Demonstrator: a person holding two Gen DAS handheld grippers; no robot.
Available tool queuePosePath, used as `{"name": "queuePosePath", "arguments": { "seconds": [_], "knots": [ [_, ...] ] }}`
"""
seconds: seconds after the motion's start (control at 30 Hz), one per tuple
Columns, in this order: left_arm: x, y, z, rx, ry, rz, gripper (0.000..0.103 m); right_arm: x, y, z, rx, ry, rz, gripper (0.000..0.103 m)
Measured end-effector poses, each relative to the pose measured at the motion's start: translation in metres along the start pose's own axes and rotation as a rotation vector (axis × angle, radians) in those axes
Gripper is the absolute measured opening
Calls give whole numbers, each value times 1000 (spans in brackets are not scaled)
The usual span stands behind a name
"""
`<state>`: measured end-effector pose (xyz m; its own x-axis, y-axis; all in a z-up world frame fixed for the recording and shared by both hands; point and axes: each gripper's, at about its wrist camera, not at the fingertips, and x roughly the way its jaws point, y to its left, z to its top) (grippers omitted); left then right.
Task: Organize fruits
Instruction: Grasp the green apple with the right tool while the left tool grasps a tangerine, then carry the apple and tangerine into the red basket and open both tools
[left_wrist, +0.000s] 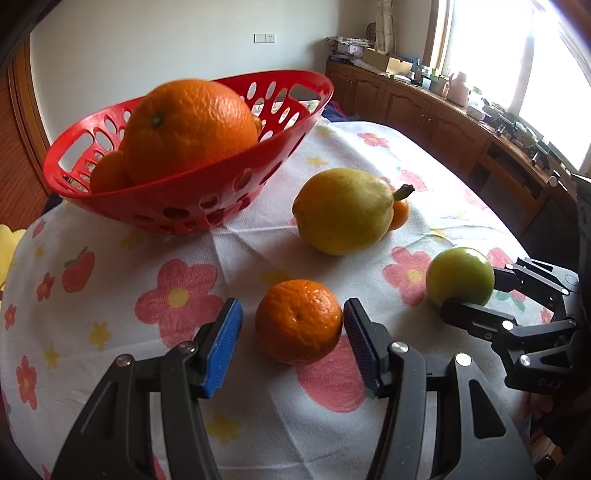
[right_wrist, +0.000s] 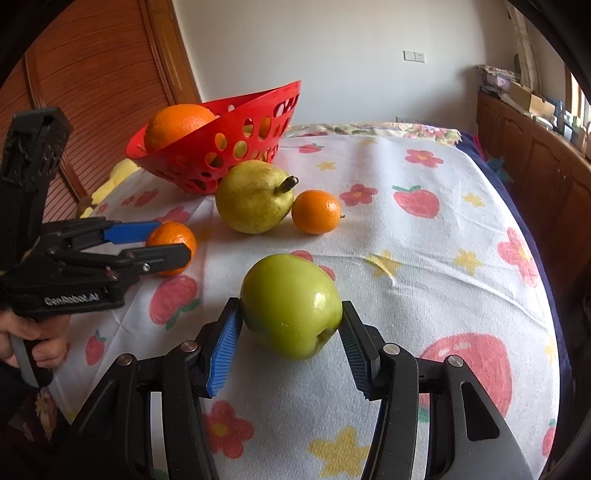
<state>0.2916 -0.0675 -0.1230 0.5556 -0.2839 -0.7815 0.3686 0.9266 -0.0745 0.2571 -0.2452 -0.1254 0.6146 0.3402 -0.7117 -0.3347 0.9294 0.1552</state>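
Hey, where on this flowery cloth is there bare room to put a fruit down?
Free: the cloth right of the small orange and green apple. Crowded: between the red basket, pear and mandarin, where both grippers work.

In the left wrist view, the yellow-green pear (left_wrist: 341, 210) at centre hides most of a small orange mandarin (left_wrist: 400, 211). The large dimpled orange (left_wrist: 190, 129) covers much of the red perforated plastic basket (left_wrist: 177, 195) interior. Countertop clutter at upper right is too small to identify.

White wall (left_wrist: 166, 33) — wooden cabinets (left_wrist: 424, 107) (bright window (left_wrist: 517, 66)).
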Motion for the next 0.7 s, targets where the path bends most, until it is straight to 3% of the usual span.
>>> {"name": "queuePosePath", "arguments": {
  "seconds": [0.13, 0.17, 0.7],
  "knots": [
    [1, -2, -1, -1, -2, -5, 54, 0, 1, -2, -6, -6, -4, 54],
    [0, -2, -2, 2, -3, -7, 46, 0, 1, -1, -8, -7, -6, 54],
    [-41, -7, -16, 17, -47, 13, 44, 3, 3, -2, -15, 3, 1, 53]
  ]
}}
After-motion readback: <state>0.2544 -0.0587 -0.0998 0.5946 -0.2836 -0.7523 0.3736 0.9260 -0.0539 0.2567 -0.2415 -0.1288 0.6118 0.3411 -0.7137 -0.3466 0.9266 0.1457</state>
